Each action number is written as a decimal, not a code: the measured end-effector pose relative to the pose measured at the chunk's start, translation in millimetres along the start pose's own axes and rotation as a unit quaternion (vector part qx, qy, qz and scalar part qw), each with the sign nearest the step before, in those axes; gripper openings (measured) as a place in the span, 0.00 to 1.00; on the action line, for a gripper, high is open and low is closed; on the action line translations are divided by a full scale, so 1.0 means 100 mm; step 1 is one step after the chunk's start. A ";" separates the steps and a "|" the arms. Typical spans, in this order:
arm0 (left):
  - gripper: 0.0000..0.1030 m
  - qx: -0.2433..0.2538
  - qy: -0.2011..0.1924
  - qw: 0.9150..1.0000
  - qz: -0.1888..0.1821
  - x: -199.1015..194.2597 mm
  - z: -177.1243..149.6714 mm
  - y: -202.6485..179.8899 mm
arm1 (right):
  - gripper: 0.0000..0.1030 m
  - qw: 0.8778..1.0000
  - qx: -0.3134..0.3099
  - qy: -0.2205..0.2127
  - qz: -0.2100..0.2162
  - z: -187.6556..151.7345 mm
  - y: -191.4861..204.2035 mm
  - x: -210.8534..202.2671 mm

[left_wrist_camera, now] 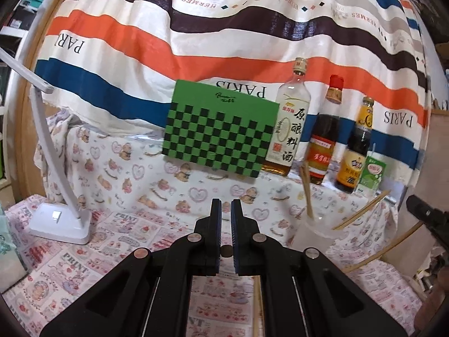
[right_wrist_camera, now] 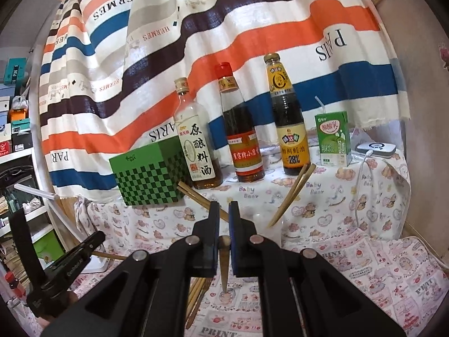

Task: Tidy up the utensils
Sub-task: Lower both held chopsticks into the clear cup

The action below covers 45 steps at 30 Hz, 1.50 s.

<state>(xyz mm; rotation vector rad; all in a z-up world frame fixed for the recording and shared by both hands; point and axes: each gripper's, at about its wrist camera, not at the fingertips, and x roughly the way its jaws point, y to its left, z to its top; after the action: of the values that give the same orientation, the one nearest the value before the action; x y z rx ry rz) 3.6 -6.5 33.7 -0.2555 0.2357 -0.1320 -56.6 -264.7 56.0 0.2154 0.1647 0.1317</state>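
While both grippers point nearly level toward the back of the table, the scene reads as follows.

Left gripper [left_wrist_camera: 226, 207]: jaws nearly together; a round brown end shows in the gap behind the pads, and a thin wooden stick runs below the frame, so it grips one chopstick [left_wrist_camera: 225, 250].
Left pose: held low over the patterned cloth [left_wrist_camera: 84, 264], aimed at the green checkered box [left_wrist_camera: 219, 132].
Right gripper [right_wrist_camera: 224, 209]: jaws close together, pinching a single chopstick [right_wrist_camera: 224, 264] whose tapered tip hangs down between the fingers.
Right pose: held just above the table, pointing toward the three bottles; the left tool's handle appears at its lower left.
Clear cup [left_wrist_camera: 317, 233]: stands right of the left gripper, with chopsticks leaning out of it in different directions.
Loose chopsticks [right_wrist_camera: 196, 295]: lie on the cloth under the right gripper.
Bottles: cooking wine [right_wrist_camera: 196, 143], red-capped bottle [right_wrist_camera: 244, 129], oyster sauce [right_wrist_camera: 289, 118], in a row.
Green carton [right_wrist_camera: 334, 140]: right of the bottles.
Desk lamp [left_wrist_camera: 60, 219]: at far left.
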 end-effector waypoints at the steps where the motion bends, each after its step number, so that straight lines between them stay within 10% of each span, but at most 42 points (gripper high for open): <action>1: 0.05 -0.004 0.001 1.000 -0.002 0.00 0.03 -0.02 | 0.06 1.000 0.000 -0.001 0.002 0.00 0.00 0.00; 22: 0.05 0.026 -0.073 0.991 -0.105 -0.10 1.13 -0.98 | 0.06 0.992 -0.002 -0.120 -0.028 0.98 -0.03 -0.13; 45: 0.05 -0.079 -0.105 0.987 -0.091 0.78 1.29 -1.09 | 0.06 0.998 0.024 0.041 -0.045 0.82 -0.46 0.69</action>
<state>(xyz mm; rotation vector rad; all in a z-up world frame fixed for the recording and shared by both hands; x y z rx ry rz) 99.6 -92.9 167.0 -0.4464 0.0127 -0.2655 30.1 -316.1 114.4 0.2495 0.2584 0.0478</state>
